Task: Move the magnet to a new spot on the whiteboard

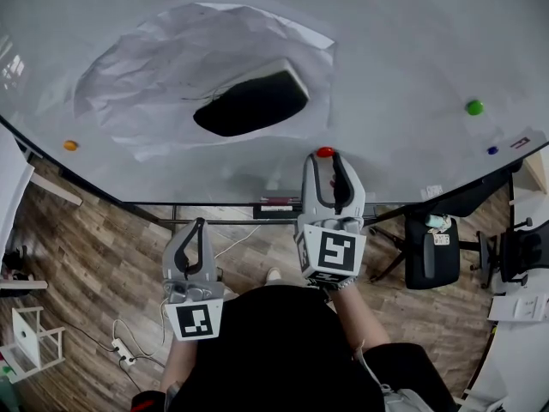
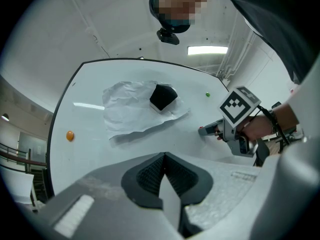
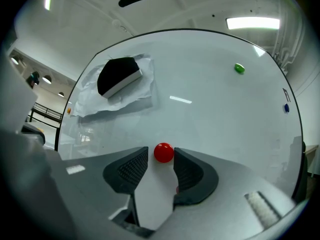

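A small red magnet (image 1: 325, 152) (image 3: 163, 152) sticks to the whiteboard (image 1: 403, 50) near its lower edge. My right gripper (image 1: 326, 158) (image 3: 160, 154) points at the board with its jaws open on either side of the magnet. A thin gap shows between each pad and the magnet. My left gripper (image 1: 199, 224) (image 2: 164, 155) hangs back below the board's edge, shut and holding nothing. In the left gripper view the right gripper (image 2: 205, 130) shows at the right, its tips against the board.
A crumpled sheet of paper (image 1: 146, 67) is held on the board under a black eraser (image 1: 253, 101). A green magnet (image 1: 474, 107), a blue magnet (image 1: 491, 150) and an orange magnet (image 1: 70, 145) sit elsewhere. A black chair (image 1: 431, 251) stands under the board's right side.
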Demonstrator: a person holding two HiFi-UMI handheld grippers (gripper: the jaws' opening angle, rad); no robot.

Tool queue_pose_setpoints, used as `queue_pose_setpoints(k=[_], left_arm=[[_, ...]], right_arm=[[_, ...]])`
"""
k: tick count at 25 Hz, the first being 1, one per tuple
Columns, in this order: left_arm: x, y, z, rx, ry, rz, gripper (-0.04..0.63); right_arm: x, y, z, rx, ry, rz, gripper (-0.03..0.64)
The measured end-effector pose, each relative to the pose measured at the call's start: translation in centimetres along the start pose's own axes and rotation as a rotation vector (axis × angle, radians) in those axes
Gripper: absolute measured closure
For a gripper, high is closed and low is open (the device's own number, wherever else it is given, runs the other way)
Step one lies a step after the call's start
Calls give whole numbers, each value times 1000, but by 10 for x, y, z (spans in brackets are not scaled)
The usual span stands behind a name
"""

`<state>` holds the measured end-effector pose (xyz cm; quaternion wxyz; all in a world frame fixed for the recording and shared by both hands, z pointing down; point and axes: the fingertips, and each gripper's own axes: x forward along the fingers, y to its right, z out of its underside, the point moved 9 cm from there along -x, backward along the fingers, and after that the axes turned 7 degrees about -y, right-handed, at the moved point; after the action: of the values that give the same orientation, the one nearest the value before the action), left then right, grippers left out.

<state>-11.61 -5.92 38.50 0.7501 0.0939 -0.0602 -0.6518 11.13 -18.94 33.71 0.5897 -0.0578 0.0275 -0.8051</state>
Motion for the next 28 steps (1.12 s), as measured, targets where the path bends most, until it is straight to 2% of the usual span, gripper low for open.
queue_pose_setpoints(k=[5, 16, 28], left_arm=[[0, 1, -1, 4, 7, 18, 594], [-15, -2, -2, 11, 8, 57, 594], [-53, -13, -3, 13, 13, 75, 594]], right_arm=[[-8, -1, 3, 10, -3, 4, 454], [-36, -20, 4, 19, 20, -53, 465], [-85, -72, 3, 12, 80, -190, 480]])
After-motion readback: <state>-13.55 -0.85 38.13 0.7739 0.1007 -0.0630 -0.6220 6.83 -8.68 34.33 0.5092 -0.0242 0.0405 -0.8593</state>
